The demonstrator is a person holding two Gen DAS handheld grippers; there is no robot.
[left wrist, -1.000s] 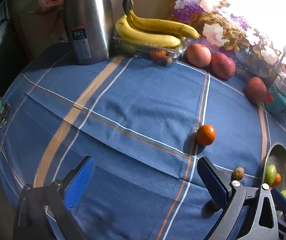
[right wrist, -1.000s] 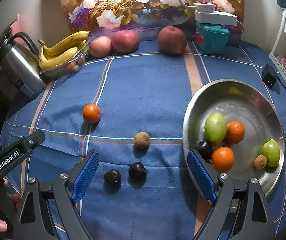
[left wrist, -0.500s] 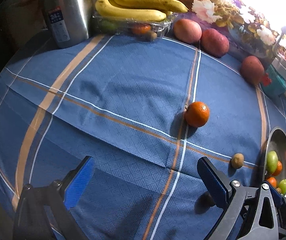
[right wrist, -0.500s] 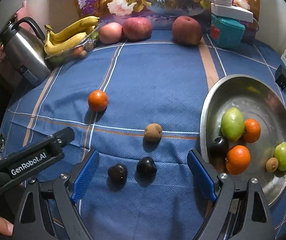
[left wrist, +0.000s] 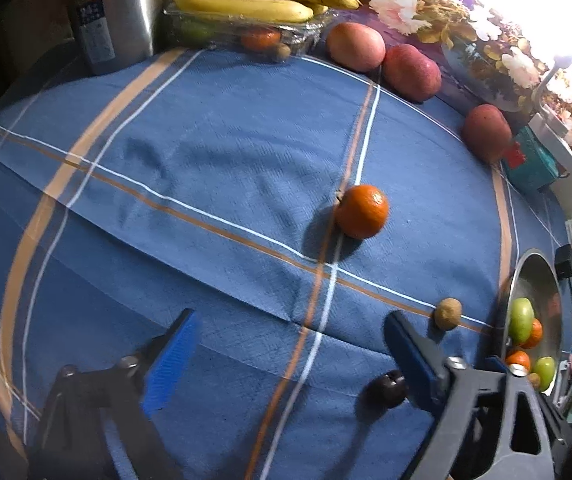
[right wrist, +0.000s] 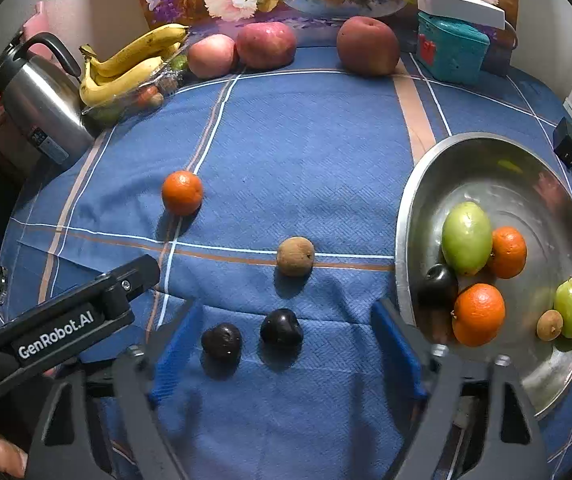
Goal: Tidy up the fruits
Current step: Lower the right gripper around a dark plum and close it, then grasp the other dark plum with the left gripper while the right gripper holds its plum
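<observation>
An orange [left wrist: 361,211] [right wrist: 182,192], a brown kiwi [left wrist: 447,313] [right wrist: 295,256] and two dark plums [right wrist: 221,341] [right wrist: 281,328] lie loose on the blue tablecloth. A steel bowl [right wrist: 410,208] [left wrist: 542,268] at the right holds two oranges, two green fruits, a dark plum and a small brown fruit. My left gripper [left wrist: 290,346] is open and empty, short of the orange, with one plum [left wrist: 388,390] by its right finger. My right gripper [right wrist: 284,338] is open, its fingers on either side of the two plums.
Bananas on a clear tray [right wrist: 126,68], three red apples [right wrist: 266,44], a steel kettle [right wrist: 38,96] and a teal box [right wrist: 450,52] line the far edge. A small black block [right wrist: 566,144] lies right of the bowl. The left gripper's body [right wrist: 62,320] shows at lower left in the right wrist view.
Both grippers have moved forward over the cloth. The orange is closer to the left gripper, and the plums now lie between the right gripper's fingers. No fruit has moved.
</observation>
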